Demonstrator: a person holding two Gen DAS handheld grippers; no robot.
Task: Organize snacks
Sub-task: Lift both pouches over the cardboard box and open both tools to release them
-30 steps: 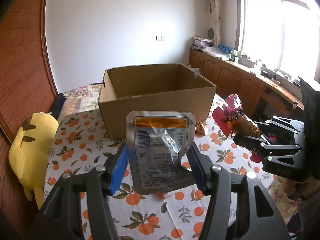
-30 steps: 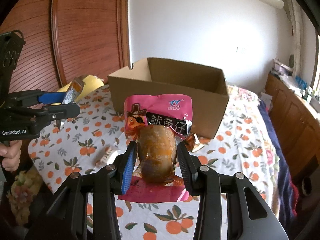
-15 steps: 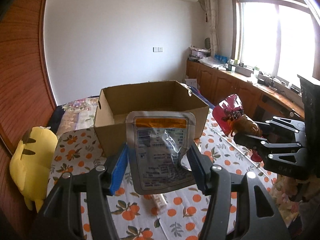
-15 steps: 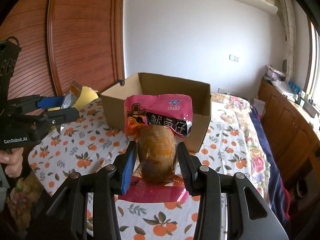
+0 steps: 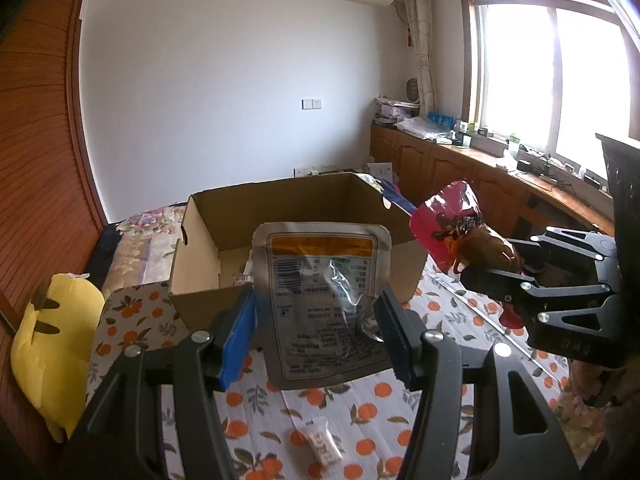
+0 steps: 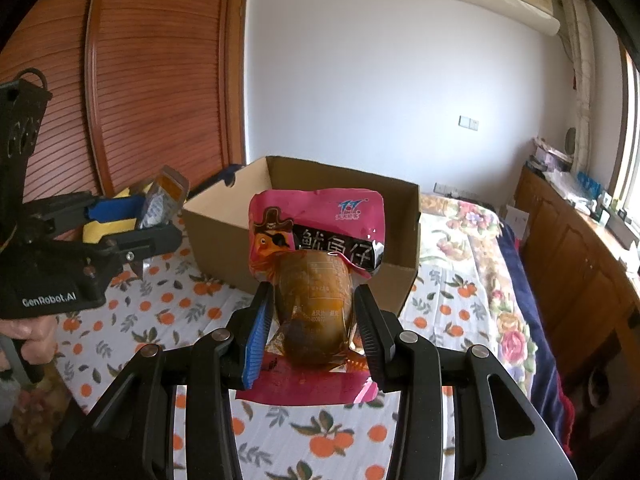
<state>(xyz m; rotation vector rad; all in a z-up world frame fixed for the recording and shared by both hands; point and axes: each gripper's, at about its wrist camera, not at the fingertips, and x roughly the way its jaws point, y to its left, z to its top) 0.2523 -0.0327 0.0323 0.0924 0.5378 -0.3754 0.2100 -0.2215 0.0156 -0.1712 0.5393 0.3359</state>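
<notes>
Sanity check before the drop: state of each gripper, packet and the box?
left gripper: shut on silver pouch
right gripper: shut on pink packet
silver pouch: held upright, off the table
pink packet: held upright, off the table
cardboard box: open-topped

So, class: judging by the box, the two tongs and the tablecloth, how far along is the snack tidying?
Done: at least one small item already lies inside the cardboard box. In hand: the left tongs grip a silver pouch, and the right tongs grip a pink snack pack; both are short of the box. Left: a small wrapped snack on the tablecloth.
</notes>
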